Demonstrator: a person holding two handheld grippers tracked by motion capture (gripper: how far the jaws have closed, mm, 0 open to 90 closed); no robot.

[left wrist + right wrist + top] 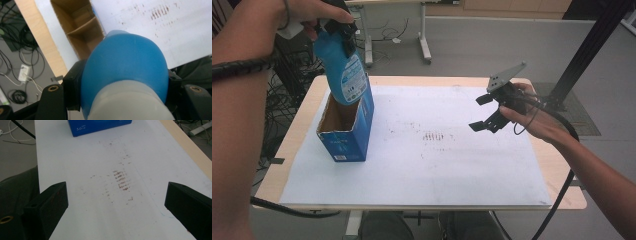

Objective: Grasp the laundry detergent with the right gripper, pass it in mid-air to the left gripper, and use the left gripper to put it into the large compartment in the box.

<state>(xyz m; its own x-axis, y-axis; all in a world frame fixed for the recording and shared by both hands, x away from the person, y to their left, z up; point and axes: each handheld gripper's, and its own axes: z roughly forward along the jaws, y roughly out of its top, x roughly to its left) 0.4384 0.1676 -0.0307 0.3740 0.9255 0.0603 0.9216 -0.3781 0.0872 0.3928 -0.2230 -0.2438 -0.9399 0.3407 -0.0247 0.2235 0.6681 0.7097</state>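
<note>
Left gripper (341, 31) raised, gripping bottle (343, 70)

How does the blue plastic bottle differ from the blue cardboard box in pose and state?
The blue plastic bottle is held in the air by the left tool, tilted, with its bottom end at the opening; the blue cardboard box stands upright on the white sheet. The bottle is rounded and closed; the box is square-edged and open on top. Both are blue with printing.
</note>
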